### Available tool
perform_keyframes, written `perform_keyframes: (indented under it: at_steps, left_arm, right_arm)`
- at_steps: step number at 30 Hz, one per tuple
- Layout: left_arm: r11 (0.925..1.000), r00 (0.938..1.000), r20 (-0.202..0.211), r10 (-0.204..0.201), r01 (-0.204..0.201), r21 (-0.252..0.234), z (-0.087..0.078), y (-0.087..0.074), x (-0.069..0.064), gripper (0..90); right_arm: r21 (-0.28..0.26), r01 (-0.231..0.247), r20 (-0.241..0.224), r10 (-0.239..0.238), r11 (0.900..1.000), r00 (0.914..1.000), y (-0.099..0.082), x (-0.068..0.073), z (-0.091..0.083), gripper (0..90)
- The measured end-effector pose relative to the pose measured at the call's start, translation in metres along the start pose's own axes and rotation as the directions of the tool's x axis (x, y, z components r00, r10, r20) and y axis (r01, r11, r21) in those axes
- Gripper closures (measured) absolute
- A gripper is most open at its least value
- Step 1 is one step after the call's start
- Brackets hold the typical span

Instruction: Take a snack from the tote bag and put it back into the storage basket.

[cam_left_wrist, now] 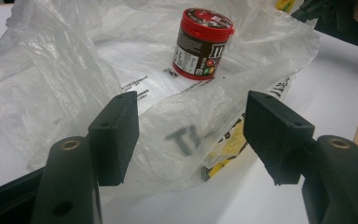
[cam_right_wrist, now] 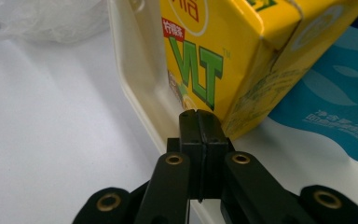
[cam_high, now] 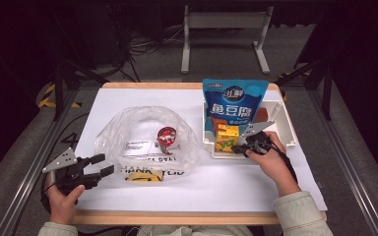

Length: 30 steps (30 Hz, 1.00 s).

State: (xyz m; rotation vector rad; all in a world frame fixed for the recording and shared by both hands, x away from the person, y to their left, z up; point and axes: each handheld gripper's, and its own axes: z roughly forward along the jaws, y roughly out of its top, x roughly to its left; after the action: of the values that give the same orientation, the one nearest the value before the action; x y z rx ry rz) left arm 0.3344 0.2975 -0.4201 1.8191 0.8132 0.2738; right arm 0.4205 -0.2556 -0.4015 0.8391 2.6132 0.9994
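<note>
A clear plastic bag lies open on the white tabletop, with a red-lidded candy can standing inside it. My left gripper is open at the bag's near left edge. In the left gripper view the bag's printed front fold bulges between the spread pads without being pinched, and the can stands beyond. My right gripper is shut on nothing at the front left corner of the white tray. Its closed tips sit over the tray rim, right at the lower corner of the yellow drink carton.
A tall blue snack pouch stands in the tray behind the yellow carton, with a brown item beside it. Something yellow lies in the bag's front. The table's wooden front edge runs near my hands.
</note>
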Motion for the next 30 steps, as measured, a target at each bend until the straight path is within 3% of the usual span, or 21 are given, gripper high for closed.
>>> perform_keyframes:
  at_steps: [11, 19, 28, 30]
  left_arm:
    - [1.0, 1.0, 0.0, 0.001, -0.001, 0.0, 0.0, 0.0, 0.0, 36.5]
    - [1.0, 1.0, -0.001, -0.001, 0.001, -0.003, 0.0, 0.0, 0.0, 36.5]
    - [1.0, 1.0, -0.004, -0.002, 0.002, -0.005, -0.001, 0.0, 0.0, 36.4]
    - [1.0, 1.0, -0.003, -0.004, 0.004, -0.005, 0.0, 0.0, 0.0, 36.4]
  right_arm:
    - [-0.001, -0.021, 0.02, 0.021, 0.9998, 0.9996, -0.003, -0.005, -0.002, 90.0]
    - [-0.007, -0.016, 0.002, 0.016, 0.9998, 0.9999, -0.002, -0.003, -0.003, 90.0]
    - [-0.055, -0.002, -0.019, 0.001, 0.9985, 0.9998, 0.006, 0.004, -0.02, 87.7]
    - [-0.089, 0.002, -0.031, -0.005, 0.996, 0.9995, 0.01, 0.009, -0.028, 84.2]
